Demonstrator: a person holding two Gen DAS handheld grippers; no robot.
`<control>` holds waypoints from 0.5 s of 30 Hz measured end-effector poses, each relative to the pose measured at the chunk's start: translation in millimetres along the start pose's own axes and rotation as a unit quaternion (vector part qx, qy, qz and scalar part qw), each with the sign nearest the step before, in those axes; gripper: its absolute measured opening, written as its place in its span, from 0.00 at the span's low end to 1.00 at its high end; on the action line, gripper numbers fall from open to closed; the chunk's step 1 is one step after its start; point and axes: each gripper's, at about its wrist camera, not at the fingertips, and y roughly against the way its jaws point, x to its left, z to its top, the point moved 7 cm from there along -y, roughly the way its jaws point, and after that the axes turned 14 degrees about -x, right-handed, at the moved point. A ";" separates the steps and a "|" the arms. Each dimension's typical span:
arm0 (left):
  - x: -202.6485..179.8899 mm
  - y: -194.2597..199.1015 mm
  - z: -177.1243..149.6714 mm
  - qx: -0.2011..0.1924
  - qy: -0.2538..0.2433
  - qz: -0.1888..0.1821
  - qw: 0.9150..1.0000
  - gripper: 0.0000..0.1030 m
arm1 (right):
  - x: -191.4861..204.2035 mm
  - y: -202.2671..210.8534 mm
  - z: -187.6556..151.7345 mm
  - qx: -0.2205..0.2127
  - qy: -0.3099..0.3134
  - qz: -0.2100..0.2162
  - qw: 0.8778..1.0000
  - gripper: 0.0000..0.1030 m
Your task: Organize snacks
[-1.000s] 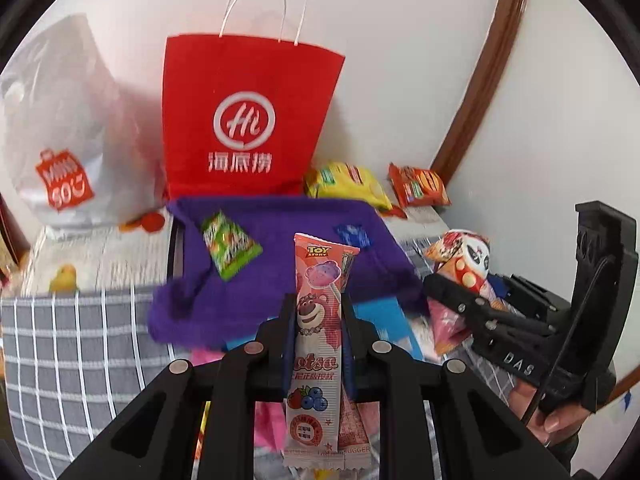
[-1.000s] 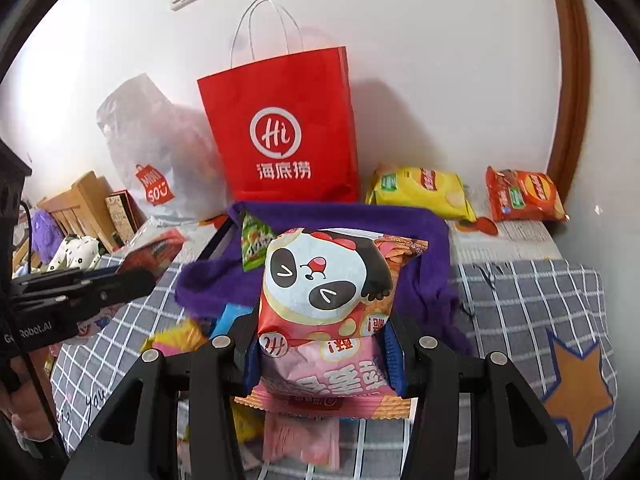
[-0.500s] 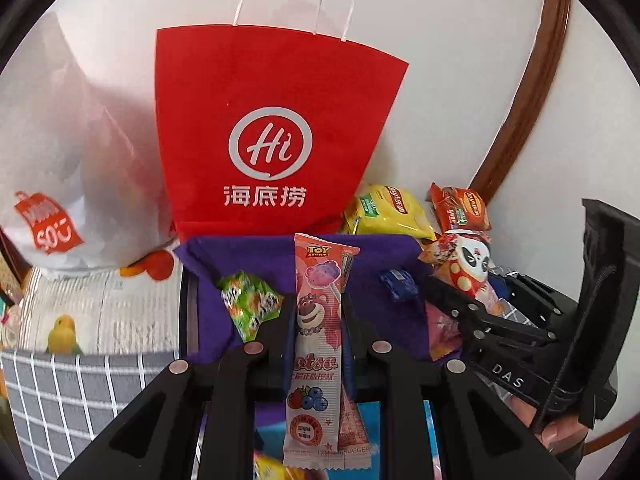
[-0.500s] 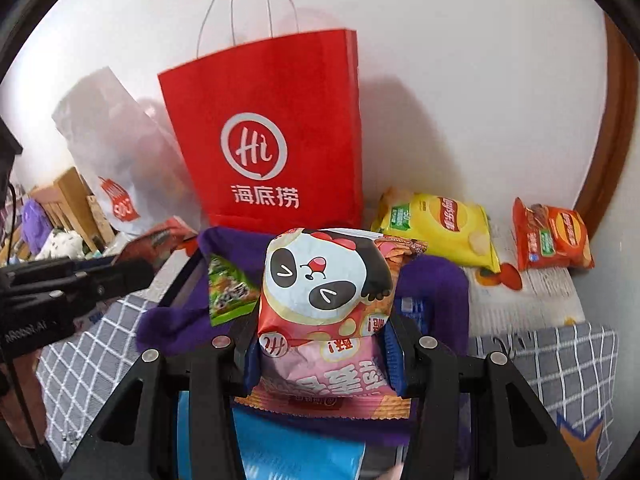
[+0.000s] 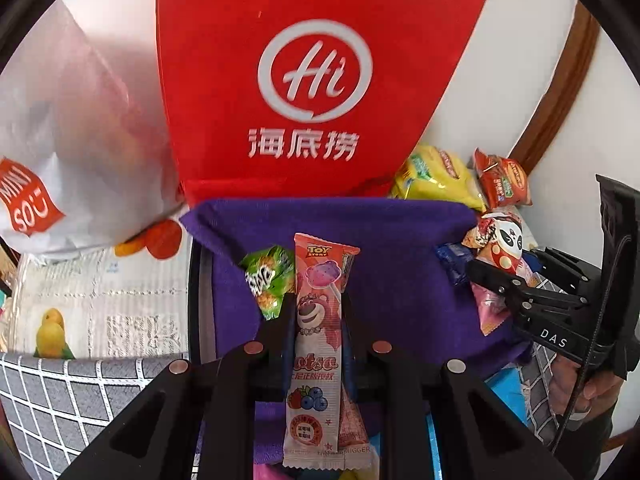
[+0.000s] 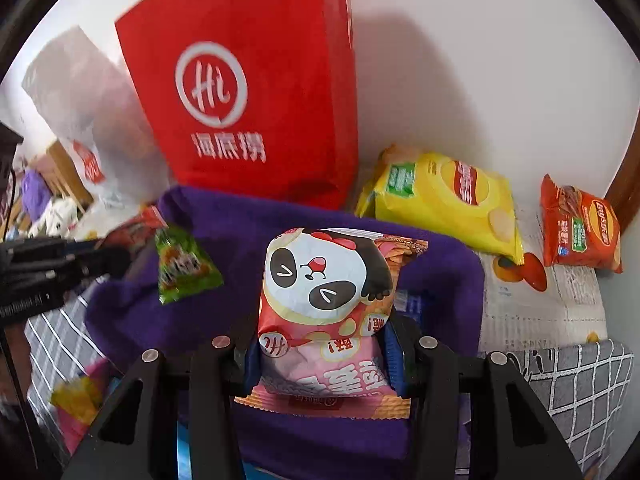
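Purple-lined basket [image 6: 440, 280] holds green packet [image 6: 186, 266], blue candy [image 5: 454, 260].

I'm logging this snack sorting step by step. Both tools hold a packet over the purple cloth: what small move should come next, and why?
Probably lower the right tool and release the panda snack bag onto the purple cloth. It hangs over cloth where the green packet and a blue packet already lie. The left tool could follow with the pink lollipop packet.

Table [image 6: 580, 392] (grid-patterned cloth) bears purple cloth [image 6: 436, 280], chip bags [image 6: 444, 196].
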 end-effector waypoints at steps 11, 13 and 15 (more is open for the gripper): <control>-2.4 -11.3 -12.8 0.025 0.003 -0.015 1.000 0.18 | -18.7 -20.0 -22.2 0.051 -0.005 -0.021 0.998 0.47; -4.8 -13.9 -15.1 0.030 0.001 -0.017 0.999 0.18 | -19.0 -22.6 -23.9 0.055 -0.008 -0.021 0.998 0.47; -6.1 -15.2 -16.4 0.033 -0.002 -0.018 0.999 0.18 | -19.2 -23.7 -25.1 0.058 -0.010 -0.019 0.998 0.47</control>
